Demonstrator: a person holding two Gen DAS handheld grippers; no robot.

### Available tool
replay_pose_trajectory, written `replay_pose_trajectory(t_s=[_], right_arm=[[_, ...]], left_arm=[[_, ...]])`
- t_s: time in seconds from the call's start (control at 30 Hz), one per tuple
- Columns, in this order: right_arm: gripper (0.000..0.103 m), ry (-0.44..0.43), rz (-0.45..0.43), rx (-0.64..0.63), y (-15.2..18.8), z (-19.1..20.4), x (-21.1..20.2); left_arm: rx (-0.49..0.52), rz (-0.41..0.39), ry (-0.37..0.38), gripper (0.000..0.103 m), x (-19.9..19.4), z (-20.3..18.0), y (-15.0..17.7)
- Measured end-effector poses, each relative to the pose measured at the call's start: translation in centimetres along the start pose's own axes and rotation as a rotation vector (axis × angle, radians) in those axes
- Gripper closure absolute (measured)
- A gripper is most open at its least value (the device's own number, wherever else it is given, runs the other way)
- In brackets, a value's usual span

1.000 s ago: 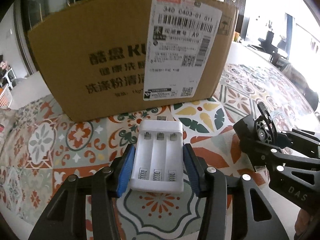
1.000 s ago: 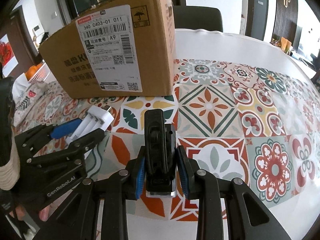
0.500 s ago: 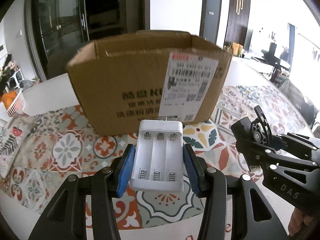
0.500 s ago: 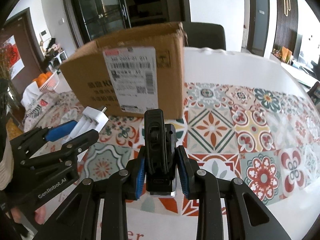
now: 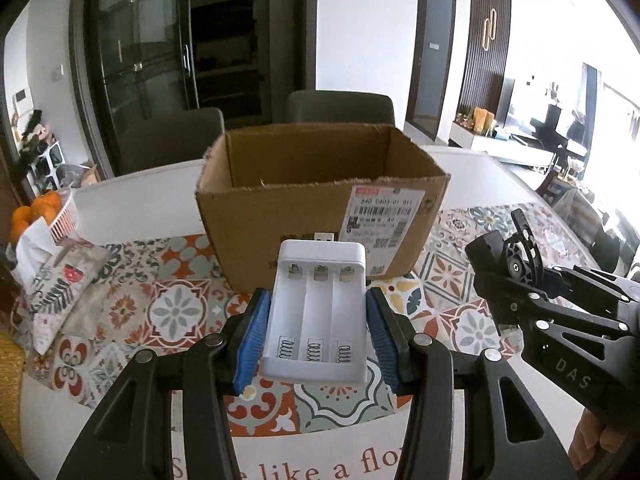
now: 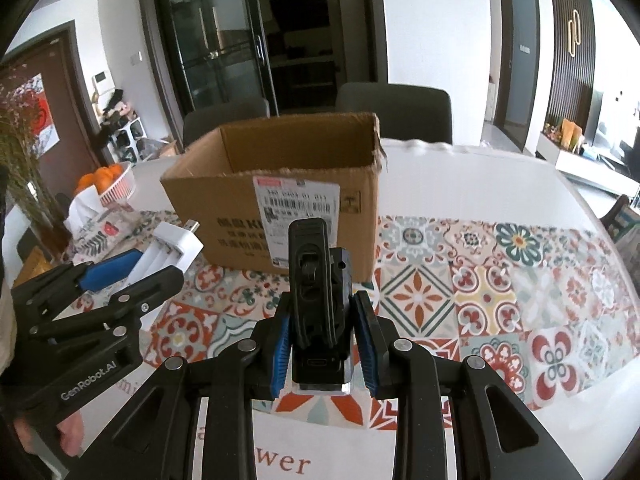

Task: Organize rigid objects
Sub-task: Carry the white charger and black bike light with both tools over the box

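My left gripper [image 5: 316, 320] is shut on a white three-slot battery charger [image 5: 318, 312] with a USB plug at its far end, held in the air before the open cardboard box [image 5: 320, 208]. My right gripper [image 6: 322, 336] is shut on a black clip-like device [image 6: 316, 296], also in the air short of the box [image 6: 280, 208]. The box stands upright on the patterned tablecloth, open at the top, its inside bottom hidden. Each gripper shows in the other's view: the right gripper [image 5: 520, 280] at right, the left gripper [image 6: 120, 276] with the charger [image 6: 168, 252] at left.
A white basket of oranges [image 5: 48, 212] and a patterned tissue pouch [image 5: 60, 284] lie at the table's left. Two grey chairs [image 5: 340, 108] stand behind the box. The tablecloth [image 6: 500, 288] stretches to the right of the box.
Both grippers have risen and pulled back from the box with their objects held. The box's open top now shows from above.
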State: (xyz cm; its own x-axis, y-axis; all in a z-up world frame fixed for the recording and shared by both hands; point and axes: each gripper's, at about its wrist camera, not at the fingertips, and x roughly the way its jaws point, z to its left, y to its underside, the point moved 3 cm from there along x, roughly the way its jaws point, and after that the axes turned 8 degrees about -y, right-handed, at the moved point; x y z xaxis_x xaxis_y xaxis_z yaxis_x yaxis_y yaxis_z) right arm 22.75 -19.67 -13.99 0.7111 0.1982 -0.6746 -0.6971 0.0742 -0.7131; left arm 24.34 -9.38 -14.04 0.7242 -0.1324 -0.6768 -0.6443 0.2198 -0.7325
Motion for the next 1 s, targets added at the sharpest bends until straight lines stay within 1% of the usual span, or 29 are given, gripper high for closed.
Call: replay_pose_trajectory(t_s=[0.23, 0.47, 0.83, 1.0], right_arm=[[0.073, -0.002, -0.026, -0.018, -1.3, 0.9, -2.1], [0.073, 0.0, -0.063, -0.038, -2.7, 1.8, -3.8], [0.073, -0.011, -0.114, -0.084, -5.9, 3.0, -4.5], [0.073, -0.032, -0.131, -0.091, -7.8, 3.2, -4.1]], left_arm=[[-0.012, -0.023, -0.01, 0.055, -2.3, 0.5, -1.3], [-0.014, -0.052, -0.029, 0.055, -3.7, 0.9, -2.5], [-0.036, -0.11, -0.059, 0.055, -5.1, 2.6, -5.4], [-0.047, -0.108, -0.045, 0.055, -4.9, 3.4, -7.2]])
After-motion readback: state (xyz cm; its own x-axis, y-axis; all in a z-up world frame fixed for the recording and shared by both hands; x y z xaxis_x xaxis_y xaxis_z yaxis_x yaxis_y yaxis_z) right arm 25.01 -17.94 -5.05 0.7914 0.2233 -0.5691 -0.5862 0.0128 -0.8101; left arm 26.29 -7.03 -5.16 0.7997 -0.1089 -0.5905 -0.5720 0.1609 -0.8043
